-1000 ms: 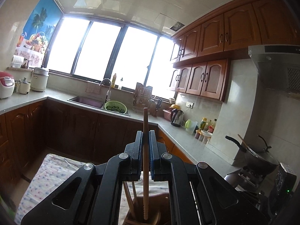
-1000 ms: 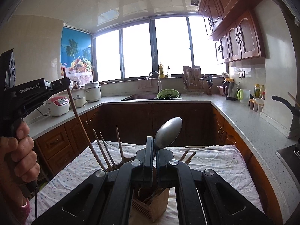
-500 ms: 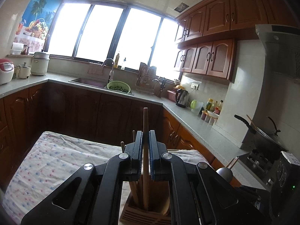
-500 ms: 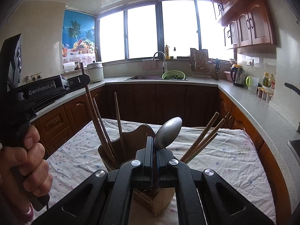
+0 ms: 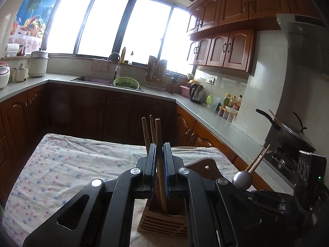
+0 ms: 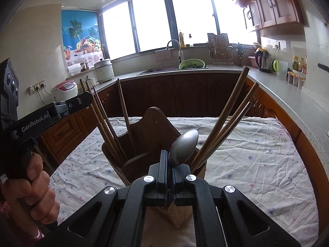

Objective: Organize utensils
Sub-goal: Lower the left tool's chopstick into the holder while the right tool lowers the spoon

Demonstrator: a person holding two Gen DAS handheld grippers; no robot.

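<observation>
A wooden utensil holder (image 6: 152,135) stands on the cloth-covered table (image 6: 257,154), with chopsticks in its left (image 6: 123,111) and right (image 6: 228,119) compartments. My left gripper (image 5: 160,150) is shut on a wooden chopstick (image 5: 159,144) whose lower end reaches down into the holder (image 5: 164,220). It also shows at the left of the right wrist view (image 6: 67,107). My right gripper (image 6: 169,160) is shut on a metal spoon (image 6: 184,147), bowl up, just above the holder's front. The spoon bowl (image 5: 242,180) shows in the left wrist view.
A floral cloth (image 5: 67,164) covers the table. Dark wood cabinets and grey counters ring the room, with a sink and green colander (image 5: 126,82), a kettle (image 5: 197,91), rice cookers (image 6: 103,70) and a wok on the stove (image 5: 287,131).
Both grippers have come down toward the holder. The chopstick in my left gripper has gone deeper into its compartment. The spoon has sunk lower over the holder's front.
</observation>
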